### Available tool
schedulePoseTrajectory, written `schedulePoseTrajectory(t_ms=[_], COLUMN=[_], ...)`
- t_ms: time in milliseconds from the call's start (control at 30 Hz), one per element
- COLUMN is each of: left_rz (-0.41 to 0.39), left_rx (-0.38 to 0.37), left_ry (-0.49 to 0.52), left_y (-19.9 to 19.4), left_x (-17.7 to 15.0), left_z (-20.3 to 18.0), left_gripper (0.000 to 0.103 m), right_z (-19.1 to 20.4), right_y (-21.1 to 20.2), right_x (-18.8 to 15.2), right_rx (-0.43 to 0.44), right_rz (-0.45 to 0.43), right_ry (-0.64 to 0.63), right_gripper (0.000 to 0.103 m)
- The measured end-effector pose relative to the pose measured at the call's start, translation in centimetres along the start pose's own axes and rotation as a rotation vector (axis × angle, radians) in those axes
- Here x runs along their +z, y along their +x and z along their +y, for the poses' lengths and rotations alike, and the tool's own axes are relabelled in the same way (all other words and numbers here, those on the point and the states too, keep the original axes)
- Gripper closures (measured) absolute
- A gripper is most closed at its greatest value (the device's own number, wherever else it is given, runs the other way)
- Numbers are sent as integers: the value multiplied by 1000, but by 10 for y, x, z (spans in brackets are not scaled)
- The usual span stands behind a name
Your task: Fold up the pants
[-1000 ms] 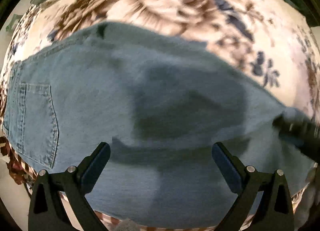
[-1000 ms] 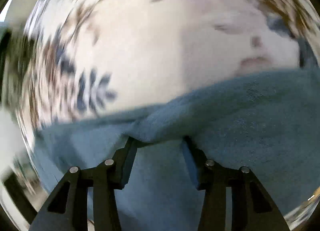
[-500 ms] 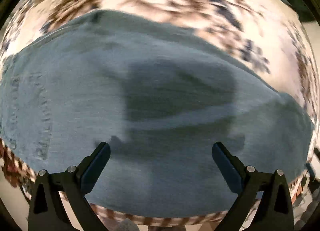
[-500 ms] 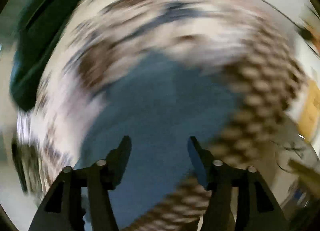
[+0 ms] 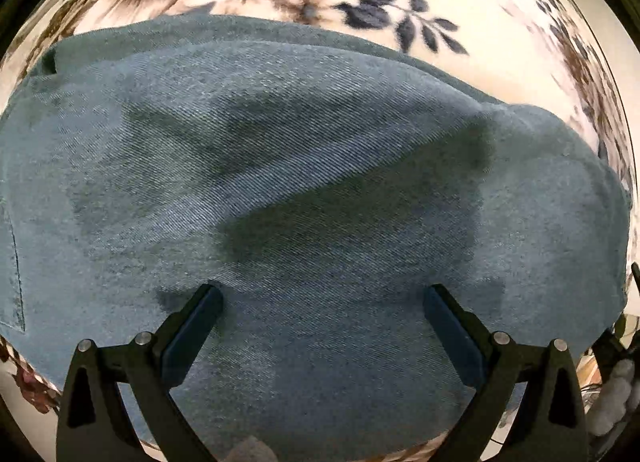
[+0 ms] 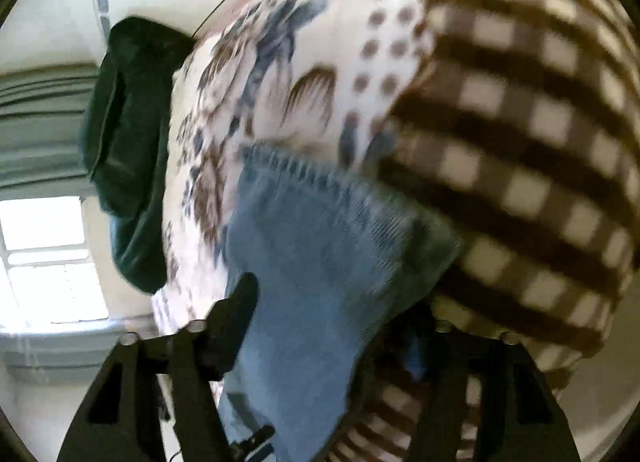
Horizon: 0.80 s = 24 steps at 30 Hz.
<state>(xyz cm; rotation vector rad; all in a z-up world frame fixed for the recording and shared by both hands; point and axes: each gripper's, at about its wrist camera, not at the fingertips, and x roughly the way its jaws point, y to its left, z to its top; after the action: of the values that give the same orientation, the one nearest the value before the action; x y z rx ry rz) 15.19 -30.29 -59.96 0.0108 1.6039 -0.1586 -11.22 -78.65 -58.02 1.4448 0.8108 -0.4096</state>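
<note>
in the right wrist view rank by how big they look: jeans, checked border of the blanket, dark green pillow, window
1. checked border; nearness inflates it
2. jeans
3. dark green pillow
4. window, close to the pillow

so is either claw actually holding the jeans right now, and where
No. The left claw hangs wide open above the flat middle of the jeans, gripping nothing. The right claw, whose jaws were just closing, has denim between its fingers but no visible pinch.

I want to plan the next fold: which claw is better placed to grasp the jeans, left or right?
Probably the left claw: it hangs open, pointing down, squarely over the flat jeans.
</note>
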Motion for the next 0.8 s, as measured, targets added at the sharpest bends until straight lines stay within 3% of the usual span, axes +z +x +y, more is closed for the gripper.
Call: schedulePoseTrajectory(t_ms=[100,167,200,400,500,567,633,700,733,800], left_rz=[4,5,3,43,62,52,50,36,33,20], left_rx=[-9,4,12,25,-6,-41,-40,-50,-49,-23], left_ry=[-21,-16,-14,-25,-42,-62,-67,-68,-67,-63], left_y=[15,20,22,24,21,16,17,25,27,39], left_x=[-6,14,16,31,53,56,57,60,60,61], left_z=[14,23,18,-13,2,15,23,32,33,34], left_gripper=[0,0,0,0,0,0,0,0,0,0], right_z=[10,16,18,33,17,15,13,12,12,11], right_y=[18,26,28,10,1,-1,5,18,23,30], right_x=[-12,-14,-12,-15,-12,-12,-7,-1,0,3], right_rx=[-43,-86,-117,-174,-119,-67,-35,4,13,-27], right_rz=[26,20,3,-93,-70,-43,-10,-17,-31,-53], right_ry=[-63,-86,-93,-136,-65,-90,-94,-55,-39,-24], right_gripper=[48,71,95,96,94,90,68,68,74,96])
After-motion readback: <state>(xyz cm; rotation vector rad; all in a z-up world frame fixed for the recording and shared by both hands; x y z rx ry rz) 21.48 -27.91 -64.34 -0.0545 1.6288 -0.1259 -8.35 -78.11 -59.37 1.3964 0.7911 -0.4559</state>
